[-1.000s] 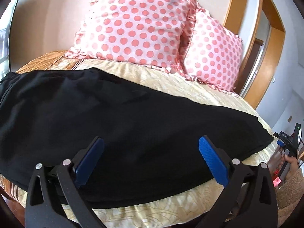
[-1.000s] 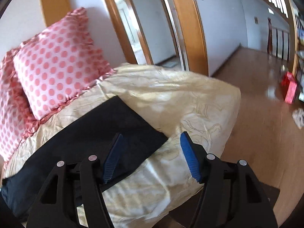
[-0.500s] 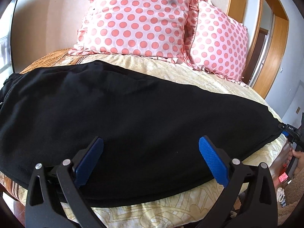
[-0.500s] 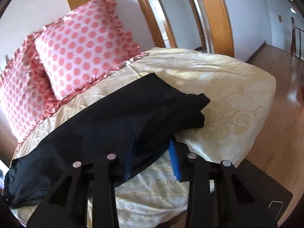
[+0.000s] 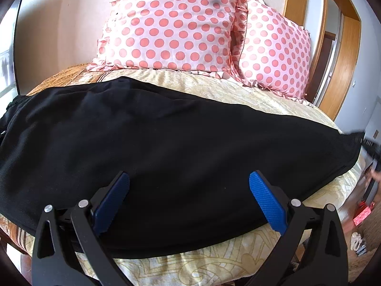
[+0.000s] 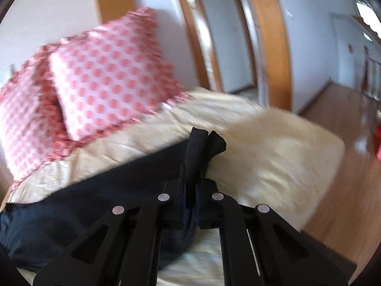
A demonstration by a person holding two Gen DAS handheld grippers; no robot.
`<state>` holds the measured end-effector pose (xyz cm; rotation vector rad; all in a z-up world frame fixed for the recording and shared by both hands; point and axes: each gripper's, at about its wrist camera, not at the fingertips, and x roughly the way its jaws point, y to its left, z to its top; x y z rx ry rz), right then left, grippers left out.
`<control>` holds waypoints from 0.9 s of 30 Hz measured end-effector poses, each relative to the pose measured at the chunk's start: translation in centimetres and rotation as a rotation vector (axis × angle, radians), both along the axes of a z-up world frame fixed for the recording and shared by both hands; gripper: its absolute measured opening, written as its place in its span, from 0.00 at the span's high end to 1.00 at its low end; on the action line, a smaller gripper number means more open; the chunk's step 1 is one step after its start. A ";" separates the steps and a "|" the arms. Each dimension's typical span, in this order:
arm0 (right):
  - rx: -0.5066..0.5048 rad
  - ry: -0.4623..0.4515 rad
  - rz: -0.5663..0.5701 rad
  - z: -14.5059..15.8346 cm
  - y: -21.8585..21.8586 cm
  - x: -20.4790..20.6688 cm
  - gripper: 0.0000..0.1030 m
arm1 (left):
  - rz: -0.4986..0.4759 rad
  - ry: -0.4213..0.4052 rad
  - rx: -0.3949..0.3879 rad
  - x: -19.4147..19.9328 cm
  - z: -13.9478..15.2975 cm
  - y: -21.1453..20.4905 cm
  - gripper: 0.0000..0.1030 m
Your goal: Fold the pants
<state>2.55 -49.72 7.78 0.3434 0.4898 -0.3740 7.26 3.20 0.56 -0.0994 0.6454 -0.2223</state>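
Pants [image 5: 166, 147] in soft black knit lie spread flat across the near half of the bed [image 5: 214, 269], long axis running left to right, the waistband end at the far left and the leg cuffs tapering off at the right edge. That right-hand cuff end is the part the coming fold turns on, and it sits in the right gripper [image 6: 194, 174], whose jaws are pinched tight on a bunched tuft of the dark cloth; this view is blurred by motion. The left gripper [image 5: 189, 200] hovers over the near hem around mid-length, its blue textured pads [image 5: 266, 205] spread wide with nothing between them. By my reading the cuffs must travel leftward along that axis toward the waistband. Beneath lies a pale yellow, satiny patterned bedspread; at the far side two frilled pink polka-dot pillows [image 5: 176, 23] lean against the wall.
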 end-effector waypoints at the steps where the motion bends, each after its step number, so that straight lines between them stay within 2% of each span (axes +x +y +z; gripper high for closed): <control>1: -0.003 -0.015 0.028 0.8 0.7 0.4 0.95 | 0.001 -0.001 0.002 0.0 0.0 0.0 0.02; 5: 0.003 -0.104 0.217 4.6 5.7 3.0 0.95 | 0.008 -0.005 -0.012 0.0 0.0 0.1 0.02; 8: 0.041 -0.169 0.409 6.8 11.3 5.1 0.95 | 0.014 -0.007 -0.048 -0.2 0.2 0.4 0.02; 10: 0.081 -0.189 0.589 7.4 16.9 6.4 0.95 | 0.019 -0.013 -0.070 -0.4 0.5 0.7 0.02; 13: 0.106 -0.136 0.820 5.9 24.8 7.4 0.95 | 0.037 -0.034 -0.096 -0.9 1.2 1.5 0.02; 14: 0.117 -0.079 0.922 4.4 28.3 7.6 0.95 | 0.049 -0.042 -0.096 -1.1 1.4 1.9 0.02; 16: 0.108 0.034 1.044 1.4 33.0 7.4 0.95 | 0.079 -0.055 -0.084 -1.5 1.6 2.8 0.02; 18: 0.048 0.157 1.104 -1.9 36.6 7.1 0.95 | 0.119 -0.063 -0.077 -1.9 1.8 4.0 0.02; 20: 0.038 0.194 1.110 -3.2 37.6 6.9 0.95 | 0.159 -0.062 -0.090 -2.2 1.8 5.4 0.02; 22: 0.054 0.178 1.091 -2.9 37.4 6.9 0.95 | 0.199 -0.062 -0.116 -2.4 1.8 6.9 0.02; 27: 0.106 0.073 1.022 -0.3 36.4 7.6 0.95 | 0.255 -0.070 -0.152 -2.4 1.9 8.8 0.02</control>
